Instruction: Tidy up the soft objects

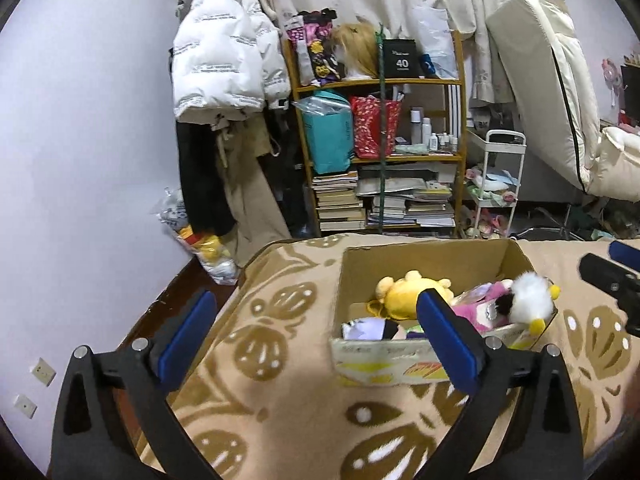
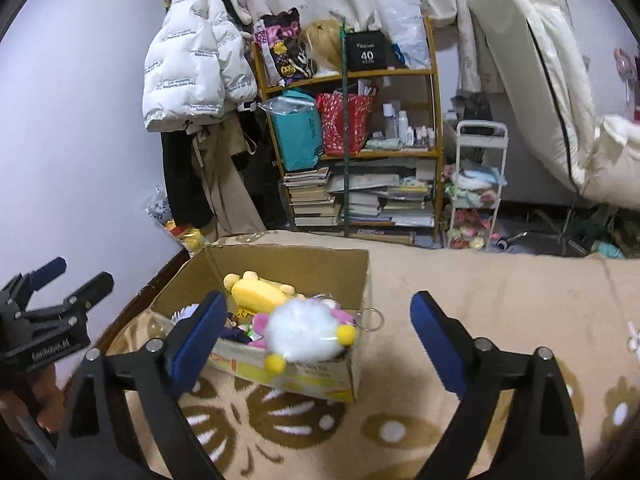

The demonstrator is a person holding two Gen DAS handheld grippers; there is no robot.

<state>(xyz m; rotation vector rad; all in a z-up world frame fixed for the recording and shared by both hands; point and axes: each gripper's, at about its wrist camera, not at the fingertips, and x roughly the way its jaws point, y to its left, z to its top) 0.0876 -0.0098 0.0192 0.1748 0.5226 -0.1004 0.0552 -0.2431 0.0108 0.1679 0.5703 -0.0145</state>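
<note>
An open cardboard box (image 1: 420,264) (image 2: 288,264) stands on a beige blanket (image 1: 280,360) (image 2: 500,288) with brown leaf shapes. Inside lie a yellow plush (image 1: 404,292) (image 2: 256,294), a pink plush (image 1: 476,308) (image 2: 260,322) and other small soft toys. A white fluffy plush with yellow feet (image 1: 528,296) (image 2: 304,330) rests on top at the box's near corner. My left gripper (image 1: 316,300) (image 2: 56,276) is open and empty, left of the box. My right gripper (image 2: 320,300) (image 1: 608,260) is open and empty just in front of the white plush, apart from it.
A wooden shelf (image 1: 380,160) packed with bags, bottles and stacked books stands behind the bed. A white puffer jacket (image 1: 224,64) hangs to its left, a small white cart (image 1: 496,184) to its right. A plastic bag of toys (image 1: 200,240) sits on the floor.
</note>
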